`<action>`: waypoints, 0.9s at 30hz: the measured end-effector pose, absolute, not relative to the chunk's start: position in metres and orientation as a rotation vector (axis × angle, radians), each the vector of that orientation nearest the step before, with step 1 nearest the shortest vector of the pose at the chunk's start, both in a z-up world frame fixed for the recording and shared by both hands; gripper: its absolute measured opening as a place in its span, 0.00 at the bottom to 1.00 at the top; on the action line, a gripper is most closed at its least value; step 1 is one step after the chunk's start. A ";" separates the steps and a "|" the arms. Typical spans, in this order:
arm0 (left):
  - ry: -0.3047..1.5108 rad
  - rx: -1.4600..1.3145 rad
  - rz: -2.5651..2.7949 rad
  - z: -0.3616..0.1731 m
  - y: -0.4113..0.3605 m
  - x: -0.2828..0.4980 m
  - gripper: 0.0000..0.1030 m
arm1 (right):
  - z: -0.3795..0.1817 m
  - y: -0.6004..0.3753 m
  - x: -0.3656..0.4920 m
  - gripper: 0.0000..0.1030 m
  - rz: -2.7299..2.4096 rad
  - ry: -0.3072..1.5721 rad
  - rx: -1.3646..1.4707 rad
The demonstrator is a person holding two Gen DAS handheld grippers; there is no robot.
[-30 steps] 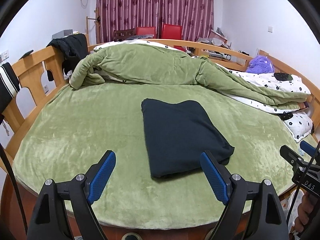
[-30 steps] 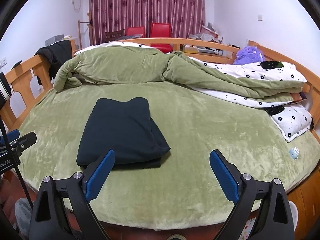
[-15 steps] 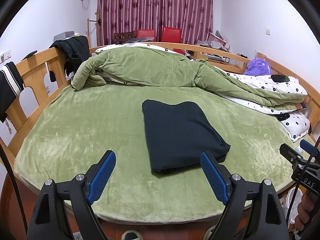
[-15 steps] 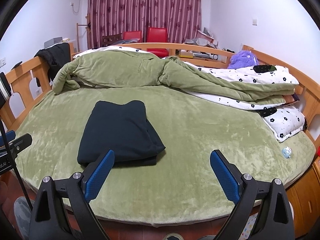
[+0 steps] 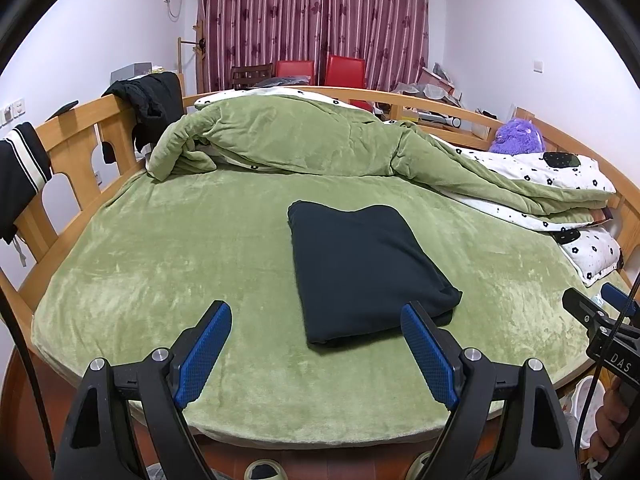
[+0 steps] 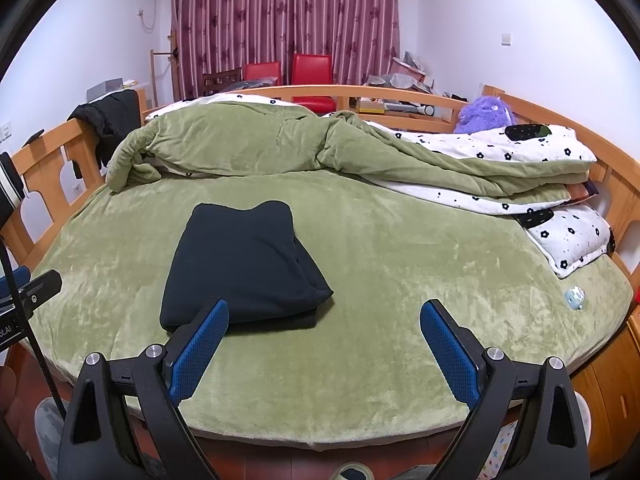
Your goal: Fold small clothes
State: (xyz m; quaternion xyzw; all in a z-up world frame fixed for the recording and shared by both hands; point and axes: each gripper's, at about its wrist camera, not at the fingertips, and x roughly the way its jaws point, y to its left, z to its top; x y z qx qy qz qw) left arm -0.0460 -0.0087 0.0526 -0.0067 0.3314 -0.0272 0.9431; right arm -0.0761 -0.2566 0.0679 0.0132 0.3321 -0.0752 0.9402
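A dark folded cloth lies flat in a neat block on the green bed. The left hand-held gripper and the right hand-held gripper are both wide apart and hold nothing, hanging over the bed's near edge.

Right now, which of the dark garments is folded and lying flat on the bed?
The dark navy garment in the middle of the green bedspread. The black jacket and the black striped garment hang over the wooden bed rail.
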 end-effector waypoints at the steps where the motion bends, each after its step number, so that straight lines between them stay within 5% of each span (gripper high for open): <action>1: 0.676 -0.014 -0.055 0.053 -0.009 -0.046 0.84 | 0.068 -0.257 -0.076 0.93 -0.153 0.678 0.027; 27: 0.675 -0.032 -0.038 0.053 -0.007 -0.046 0.84 | 0.071 -0.247 -0.074 0.93 -0.151 0.680 0.013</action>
